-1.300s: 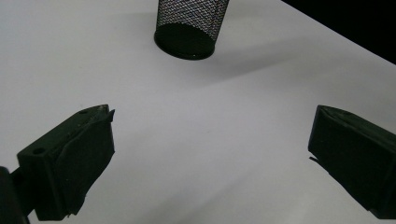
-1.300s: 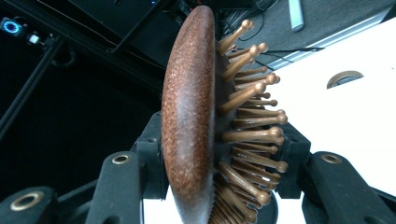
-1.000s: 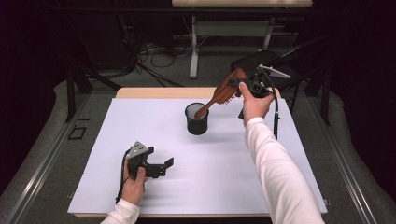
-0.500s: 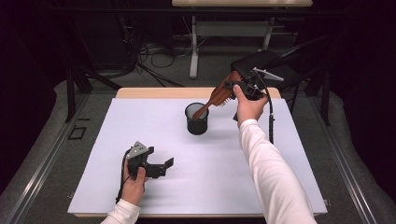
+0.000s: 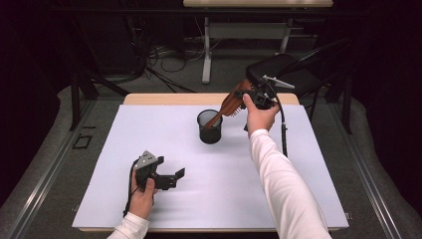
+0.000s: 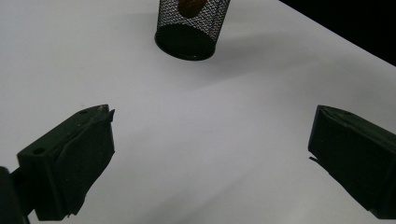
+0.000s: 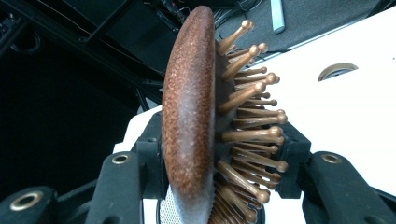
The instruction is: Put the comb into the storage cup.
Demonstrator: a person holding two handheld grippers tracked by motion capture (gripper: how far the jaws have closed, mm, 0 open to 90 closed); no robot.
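Above the far half of the white table [image 5: 308,164], a wooden hairbrush [image 5: 230,105] was clamped by its head between the jaws of the right gripper [image 5: 249,97], bristles to one side, its handle slanting down into the black mesh cup [image 5: 209,127]. Near the front edge, the left gripper [image 5: 171,178] was held with jaws spread wide, nothing between them, facing the cup.

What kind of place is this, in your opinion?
Probably a lab or recording workshop: a white-covered wooden table in a dark room, tangled black cables on grey carpet, and a black folding chair behind.
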